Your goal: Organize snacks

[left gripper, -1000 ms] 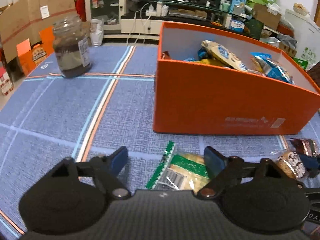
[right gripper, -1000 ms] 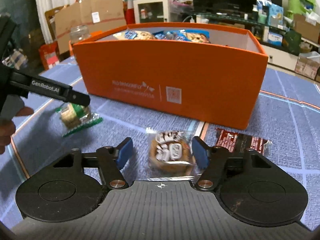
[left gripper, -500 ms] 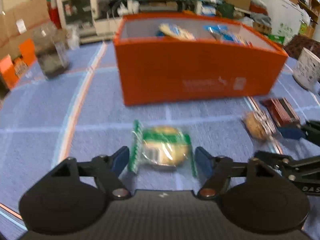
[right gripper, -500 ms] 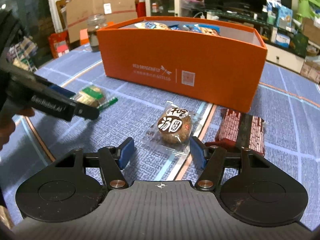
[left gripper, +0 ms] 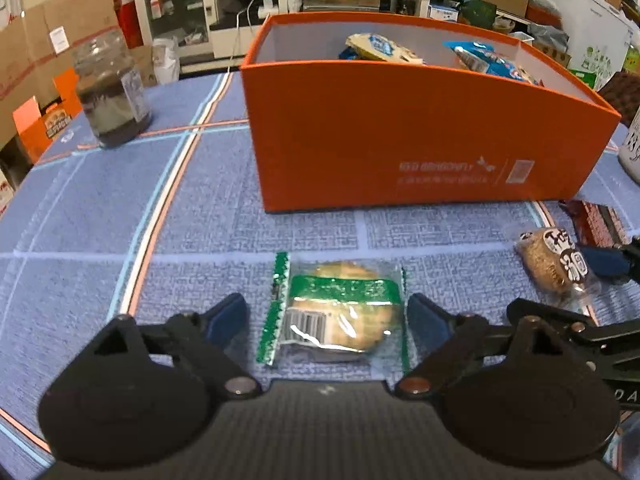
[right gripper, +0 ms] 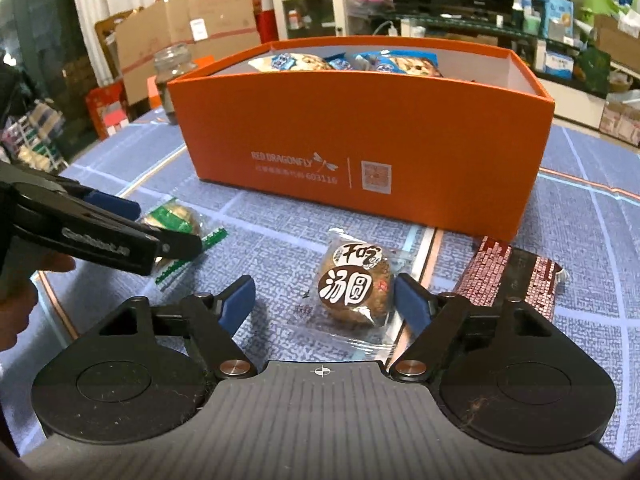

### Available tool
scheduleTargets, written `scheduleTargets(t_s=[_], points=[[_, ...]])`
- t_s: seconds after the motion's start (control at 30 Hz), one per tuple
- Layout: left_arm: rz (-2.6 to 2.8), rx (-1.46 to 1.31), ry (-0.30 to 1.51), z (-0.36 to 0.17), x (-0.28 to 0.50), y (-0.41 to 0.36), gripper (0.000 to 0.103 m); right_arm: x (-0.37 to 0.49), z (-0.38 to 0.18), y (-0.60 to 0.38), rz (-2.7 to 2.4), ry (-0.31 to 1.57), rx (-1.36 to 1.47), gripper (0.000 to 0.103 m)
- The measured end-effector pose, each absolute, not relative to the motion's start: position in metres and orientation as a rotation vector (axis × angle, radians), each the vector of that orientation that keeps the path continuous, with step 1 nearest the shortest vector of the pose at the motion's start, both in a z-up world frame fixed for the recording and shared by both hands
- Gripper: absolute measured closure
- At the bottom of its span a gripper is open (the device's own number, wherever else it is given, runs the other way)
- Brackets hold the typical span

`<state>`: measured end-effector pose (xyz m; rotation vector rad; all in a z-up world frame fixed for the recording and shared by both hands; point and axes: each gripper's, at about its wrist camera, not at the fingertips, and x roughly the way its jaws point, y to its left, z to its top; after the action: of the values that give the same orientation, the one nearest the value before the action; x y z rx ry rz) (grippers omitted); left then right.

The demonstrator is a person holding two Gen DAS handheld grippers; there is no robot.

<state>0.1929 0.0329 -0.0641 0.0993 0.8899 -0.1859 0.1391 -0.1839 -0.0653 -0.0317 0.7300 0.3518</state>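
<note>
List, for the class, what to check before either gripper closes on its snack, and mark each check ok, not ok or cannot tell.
1. Green-wrapped snack lies between the left gripper fingers: ok.
2. Left jaws opening, pads off the wrapper: ok.
3. Brown round snack centred in the right gripper: not ok, it lies against the right-hand finger.
4. Right jaws opening, no grip on it: ok.
5. Orange box has free room: ok, its near part looks bare.
6. Red-wrapped snack clear of the right gripper: cannot tell.
</note>
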Motion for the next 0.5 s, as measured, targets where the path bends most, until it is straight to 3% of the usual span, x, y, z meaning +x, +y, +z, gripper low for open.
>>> scheduleTargets(t_s=[0.3,0.33,0.37,0.4,0.5], points=[[-0.19,0.102,0.89,-0.064,0.191,0.033,0.016,0.141,-0.064,-0.184,0.338,0.735,-0.034,0.035],[-0.202,0.099,0.886,-0.063,0.19,0.033,0.021,0.14,-0.065,-0.183,0.334,0.735,-0.047,0.041],[-0.215,0.096,0.879,-0.062,0.189,0.033,0.033,0.139,-0.064,-0.181,0.322,0.733,-0.072,0.05],[-0.228,0.096,0.874,-0.061,0.188,0.032,0.041,0.138,-0.063,-0.179,0.319,0.731,-0.091,0.074],[-0.238,0.089,0.886,-0.058,0.181,0.029,0.044,0.133,-0.058,-0.182,0.361,0.746,-0.052,0.077]])
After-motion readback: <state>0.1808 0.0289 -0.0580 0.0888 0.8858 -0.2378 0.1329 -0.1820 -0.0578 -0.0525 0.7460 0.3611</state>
